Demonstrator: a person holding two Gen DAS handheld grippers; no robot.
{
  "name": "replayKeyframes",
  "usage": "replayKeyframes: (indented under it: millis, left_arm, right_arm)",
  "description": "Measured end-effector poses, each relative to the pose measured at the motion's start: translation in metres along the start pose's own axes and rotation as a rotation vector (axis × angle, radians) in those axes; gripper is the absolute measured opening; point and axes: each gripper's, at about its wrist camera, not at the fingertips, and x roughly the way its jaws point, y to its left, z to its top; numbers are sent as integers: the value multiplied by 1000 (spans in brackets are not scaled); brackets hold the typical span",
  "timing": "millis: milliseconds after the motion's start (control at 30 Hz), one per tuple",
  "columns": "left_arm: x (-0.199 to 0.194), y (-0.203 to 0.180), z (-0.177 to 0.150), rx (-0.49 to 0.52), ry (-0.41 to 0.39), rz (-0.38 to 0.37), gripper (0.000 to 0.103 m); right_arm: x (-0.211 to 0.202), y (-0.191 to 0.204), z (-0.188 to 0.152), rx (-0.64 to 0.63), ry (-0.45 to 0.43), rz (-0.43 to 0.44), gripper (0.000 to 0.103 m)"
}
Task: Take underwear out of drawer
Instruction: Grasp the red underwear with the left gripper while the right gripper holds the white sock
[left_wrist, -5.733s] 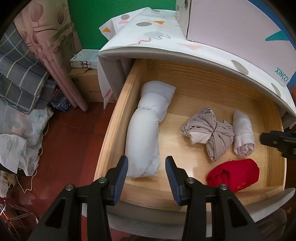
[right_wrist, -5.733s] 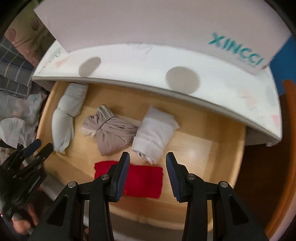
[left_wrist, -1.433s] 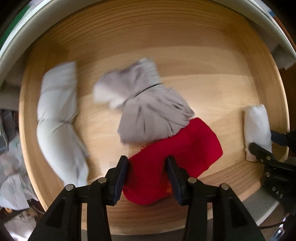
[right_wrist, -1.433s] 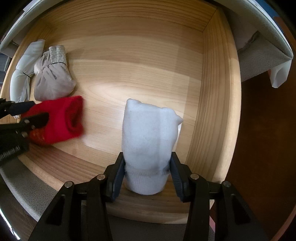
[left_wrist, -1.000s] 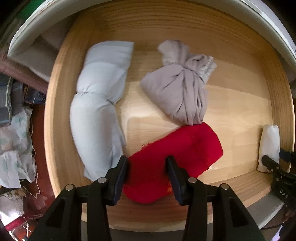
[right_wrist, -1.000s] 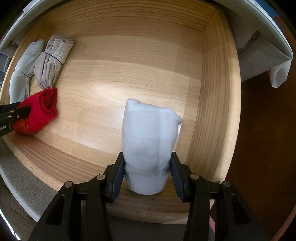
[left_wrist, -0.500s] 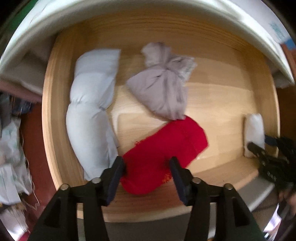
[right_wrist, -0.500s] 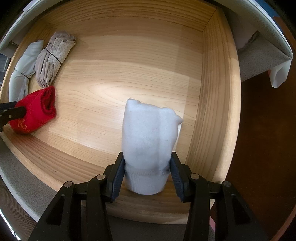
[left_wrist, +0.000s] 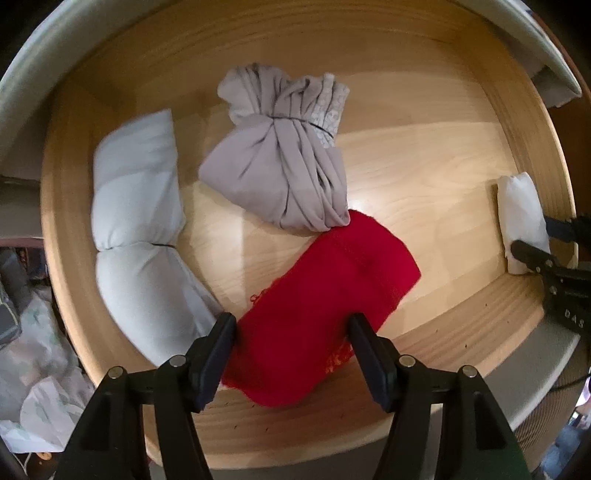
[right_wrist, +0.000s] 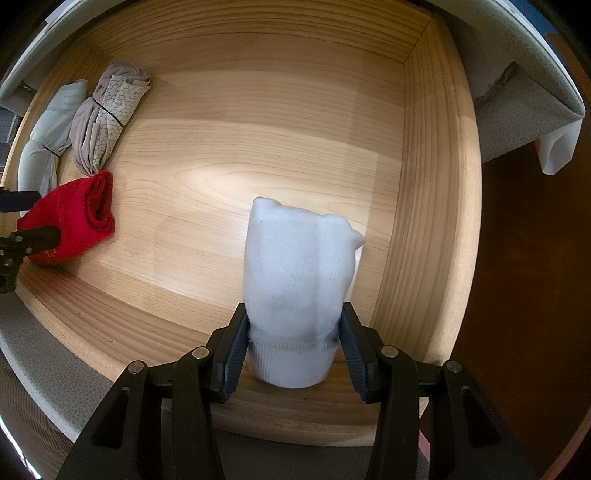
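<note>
**Two rolls held inside the wooden drawer**

The wooden drawer (left_wrist: 424, 155) is big and open, but its top edge is cut off by a pale cover. A long light-blue bundle (left_wrist: 136, 229) lies at the left wall. Beside it sits a grey tied bundle (left_wrist: 284, 166), touching the red roll (left_wrist: 325, 295). The left gripper (left_wrist: 291, 332) squeezes the red roll's near end, which hides part of it. Far right, the right gripper (right_wrist: 293, 332) pinches the white roll (right_wrist: 299, 280) by the drawer's front wall. Its bottom is hidden.
</note>
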Motion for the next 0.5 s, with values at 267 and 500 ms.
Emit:
replayKeyframes:
  millis: [267, 500]
  left_arm:
    - [15, -11, 18, -64, 12, -27, 66]
    - [31, -57, 8, -166, 7, -48, 66]
  right_arm:
    - [-1, 0, 1, -2, 1, -2, 45]
    - [-4, 1, 0, -2, 0, -2, 45]
